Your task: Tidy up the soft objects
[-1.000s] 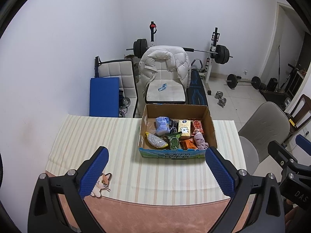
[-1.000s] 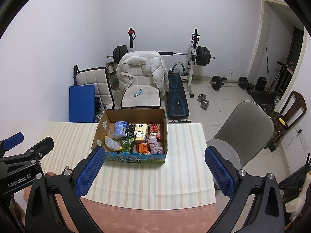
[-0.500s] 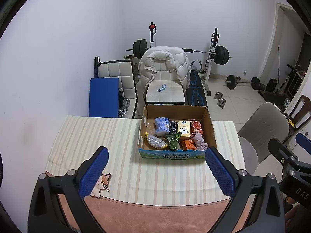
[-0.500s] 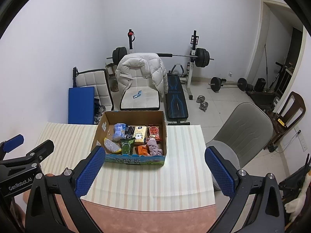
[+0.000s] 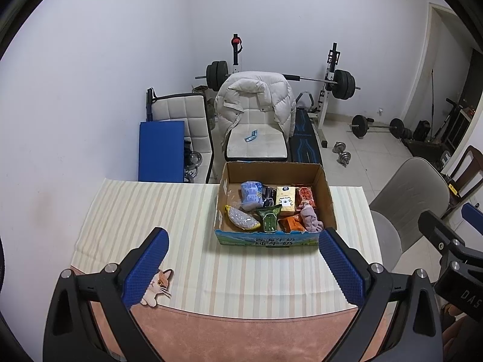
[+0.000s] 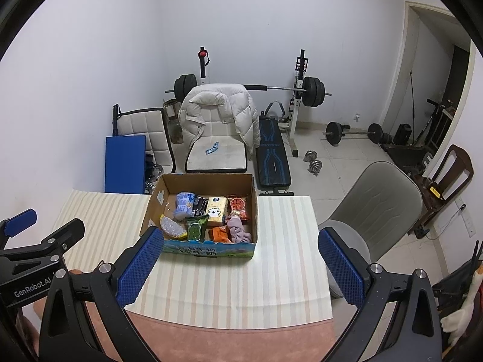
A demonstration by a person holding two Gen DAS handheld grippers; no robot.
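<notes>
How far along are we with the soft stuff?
Nothing looks done: the snack packs and pink cloth all sit in the cardboard box. Nothing in hand: left gripper and right gripper are open and empty. All sorting remains.

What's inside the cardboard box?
The cardboard box holds a pink cloth, a green packet, a yellow carton and more snack bags. Anything beneath them is hidden.

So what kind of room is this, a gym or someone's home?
Probably a spare room at home used as a gym: a barbell on a rack and dumbbells on the tiled floor sit behind a cloth-covered table holding a cardboard box of snacks and soft items.
</notes>
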